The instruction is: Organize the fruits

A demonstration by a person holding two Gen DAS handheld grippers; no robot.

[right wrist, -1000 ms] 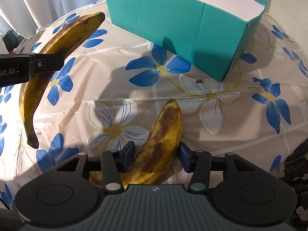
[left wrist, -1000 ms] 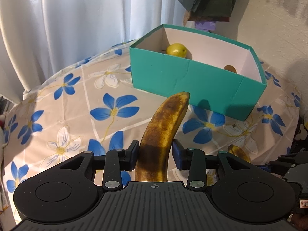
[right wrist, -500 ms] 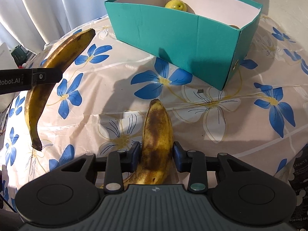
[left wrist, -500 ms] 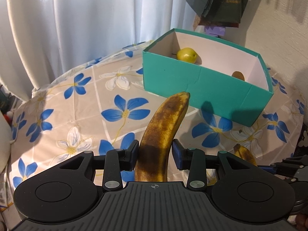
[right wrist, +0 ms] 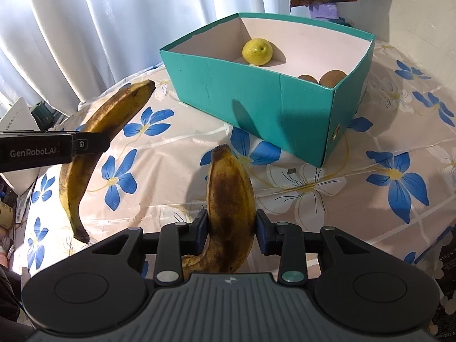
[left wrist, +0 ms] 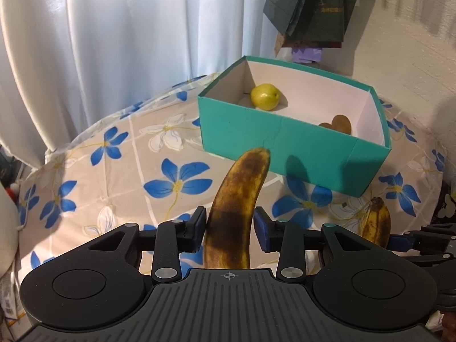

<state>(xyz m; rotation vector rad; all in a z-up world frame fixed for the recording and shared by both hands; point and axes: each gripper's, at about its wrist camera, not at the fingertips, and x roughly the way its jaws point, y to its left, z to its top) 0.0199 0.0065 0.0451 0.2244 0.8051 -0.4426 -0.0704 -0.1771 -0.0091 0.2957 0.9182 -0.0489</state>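
Observation:
My left gripper (left wrist: 229, 229) is shut on a brown-spotted banana (left wrist: 238, 196) and holds it in the air before the teal box (left wrist: 273, 139). My right gripper (right wrist: 230, 229) is shut on a second spotted banana (right wrist: 229, 199), lifted above the cloth. The left gripper's banana also shows in the right wrist view (right wrist: 105, 119), and the right one's in the left wrist view (left wrist: 374, 222). In the box (right wrist: 256, 97) lie a yellow-green pear (right wrist: 256, 51) and brown kiwis (right wrist: 332, 78).
The round table wears a floral cloth (left wrist: 114, 171) with blue flowers. White curtains (left wrist: 114, 42) hang behind it. A beige wall (left wrist: 413, 42) and hanging dark bags (left wrist: 310, 8) are at the back right.
Both grippers have risen, so the box's inside now shows. My right gripper closed on its banana and lifted it off the cloth. The left banana stays gripped.

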